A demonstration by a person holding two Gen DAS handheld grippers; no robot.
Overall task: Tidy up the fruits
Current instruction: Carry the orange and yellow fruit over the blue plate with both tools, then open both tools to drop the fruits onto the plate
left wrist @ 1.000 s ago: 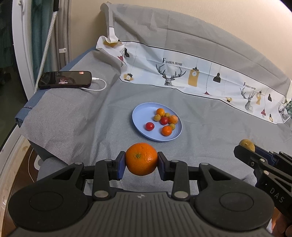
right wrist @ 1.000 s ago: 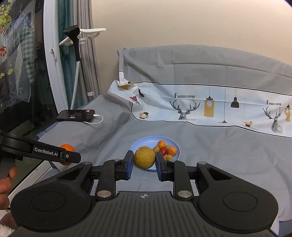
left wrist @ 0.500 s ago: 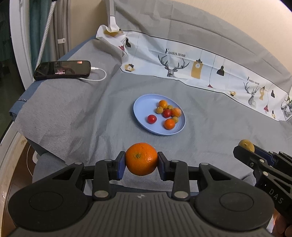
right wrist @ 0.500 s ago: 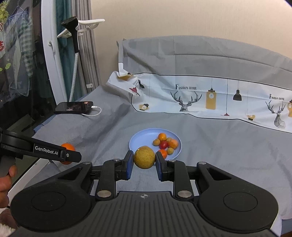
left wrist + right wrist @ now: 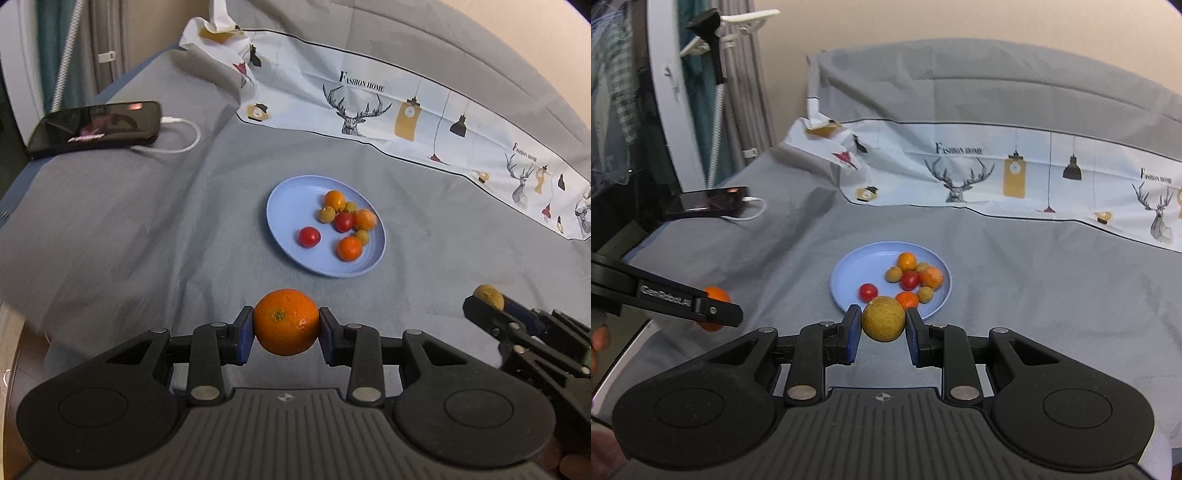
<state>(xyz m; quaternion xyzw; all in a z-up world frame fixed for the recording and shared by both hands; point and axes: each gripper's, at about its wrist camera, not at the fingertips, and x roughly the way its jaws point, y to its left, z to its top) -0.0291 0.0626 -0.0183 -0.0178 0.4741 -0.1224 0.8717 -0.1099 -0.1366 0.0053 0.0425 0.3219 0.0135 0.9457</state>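
My left gripper [image 5: 286, 326] is shut on a round orange [image 5: 286, 322], held above the grey cloth just short of the blue plate [image 5: 284, 199]. The plate carries several small fruits, red, orange and yellow-brown. My right gripper [image 5: 882, 326] is shut on a yellow-brown round fruit [image 5: 883, 319], right at the near rim of the blue plate [image 5: 849, 269]. In the left wrist view the right gripper [image 5: 491, 306] shows at the right edge with its fruit [image 5: 488, 295]. In the right wrist view the left gripper [image 5: 713, 310] shows at the left with the orange [image 5: 714, 295].
A black phone [image 5: 96, 127] on a white charging cable [image 5: 181, 142] lies at the far left of the cloth. A white printed sheet with deer and lamps [image 5: 406, 114] lies behind the plate. The cloth's edge drops off at the near left. A hand [image 5: 598, 339] shows at the left.
Both grippers have moved forward and down toward the plate with their fruits still held; the plate now looks larger and closer in both views.
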